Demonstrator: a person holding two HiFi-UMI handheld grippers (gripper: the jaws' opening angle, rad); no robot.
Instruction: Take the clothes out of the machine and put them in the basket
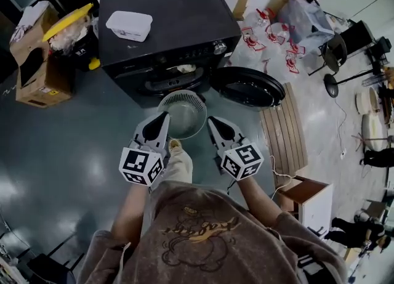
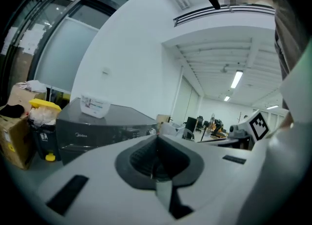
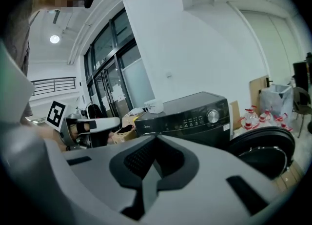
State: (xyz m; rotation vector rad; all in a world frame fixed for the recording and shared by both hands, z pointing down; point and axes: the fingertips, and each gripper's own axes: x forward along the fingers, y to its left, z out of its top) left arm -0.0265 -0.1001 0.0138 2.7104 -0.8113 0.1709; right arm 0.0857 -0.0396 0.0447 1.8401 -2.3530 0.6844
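Note:
A black front-loading washing machine [image 1: 166, 24] stands ahead with its round door [image 1: 246, 85] swung open to the right. Pale cloth [image 1: 184, 68] shows in the drum opening. A round pale basket [image 1: 182, 94] sits on the floor just in front of the machine. My left gripper [image 1: 164, 116] hovers over the basket's near left rim and my right gripper [image 1: 212, 120] over its near right rim. Both are shut with nothing between the jaws. The left gripper view shows closed jaws [image 2: 156, 138] aimed at the machine [image 2: 97, 126]. The right gripper view shows the same [image 3: 156, 138], with the machine [image 3: 190, 116] ahead.
A white plastic box [image 1: 129, 25] lies on top of the machine. To the left stand a cardboard box [image 1: 37, 73] and a bin with a yellow lid [image 1: 71, 27]. A wooden slatted board [image 1: 284, 135] and a small cabinet [image 1: 308, 202] are on the right, with bags [image 1: 271, 36] behind.

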